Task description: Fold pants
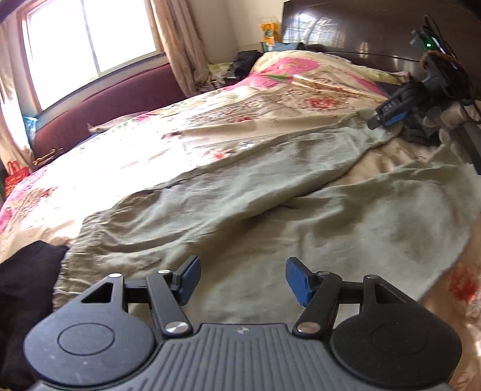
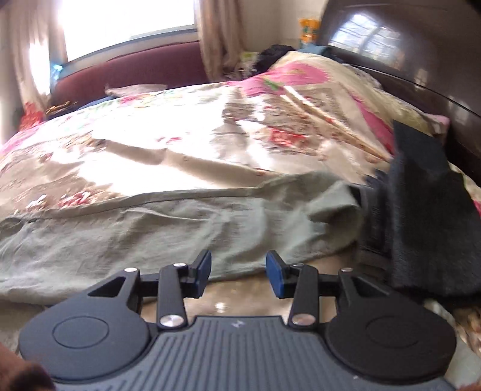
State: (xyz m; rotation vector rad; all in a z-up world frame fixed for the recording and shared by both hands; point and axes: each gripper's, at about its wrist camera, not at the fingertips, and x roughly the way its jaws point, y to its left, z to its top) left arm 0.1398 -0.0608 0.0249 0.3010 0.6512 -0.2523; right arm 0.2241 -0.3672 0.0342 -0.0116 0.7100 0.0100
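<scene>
Your left gripper [image 1: 242, 278] hovered low over the pants [image 1: 240, 192] with jaws released, blue pads [image 1: 296, 281] apart and nothing between them; your right gripper [image 2: 239, 272] also had its jaws released, pads empty, at the near edge of the pants [image 2: 168, 228]. The pants, pale grey-green and wrinkled, lay spread flat on the bed [image 1: 90, 168], on top of a floral bedspread [image 2: 150, 126]; in the left view both legs ran away from the camera with a crease of bedspread showing between them. Your right gripper [image 1: 387, 115] showed far right in the left view, at the far end of one leg; whether it touched the fabric there you could not tell from that angle. A black garment [image 1: 27, 294] sat just beside the pants at the left edge; a dark cloth [image 2: 421, 216] lay against the pants' right end in the right view. A dark headboard [image 1: 360, 27] and a bright window [image 1: 90, 33] stood behind.
</scene>
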